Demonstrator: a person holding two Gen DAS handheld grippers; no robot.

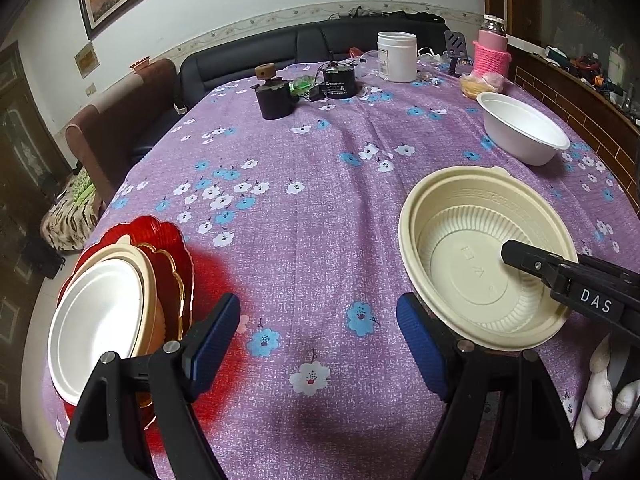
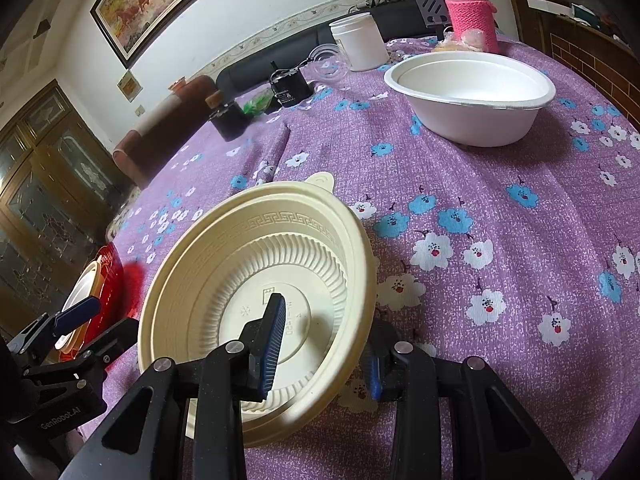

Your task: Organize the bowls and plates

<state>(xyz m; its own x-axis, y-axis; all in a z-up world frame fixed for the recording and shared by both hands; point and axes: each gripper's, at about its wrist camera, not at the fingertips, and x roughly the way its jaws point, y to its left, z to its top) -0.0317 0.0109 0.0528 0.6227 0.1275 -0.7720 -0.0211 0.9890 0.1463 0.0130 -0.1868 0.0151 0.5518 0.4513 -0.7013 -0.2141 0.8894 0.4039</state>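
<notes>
A cream plastic bowl [image 2: 224, 280] sits tilted over the purple cloth, and my right gripper [image 2: 324, 332] is shut on its near wall. One blue pad [image 2: 272, 344] lies inside the bowl and the other presses outside under the rim. In the left wrist view the same cream bowl [image 1: 460, 220] is at the right, with the right gripper's finger [image 1: 524, 258] reaching into it. My left gripper [image 1: 318, 308] hangs open above bare cloth with nothing between its fingers. At the left edge is a stack: a red plate [image 1: 160, 232], a cream bowl and a white bowl [image 1: 96, 320] on top. Farther back stands a white bowl [image 2: 472, 92].
The table [image 1: 300, 160] carries a flowered purple cloth. Along its far side are a dark pot [image 1: 274, 96], a black device [image 1: 340, 80], a white jar [image 1: 397, 56] and a pink knitted bottle [image 1: 491, 46]. A sofa and a brown chair stand behind. A gloved hand [image 1: 600, 392] is at the right.
</notes>
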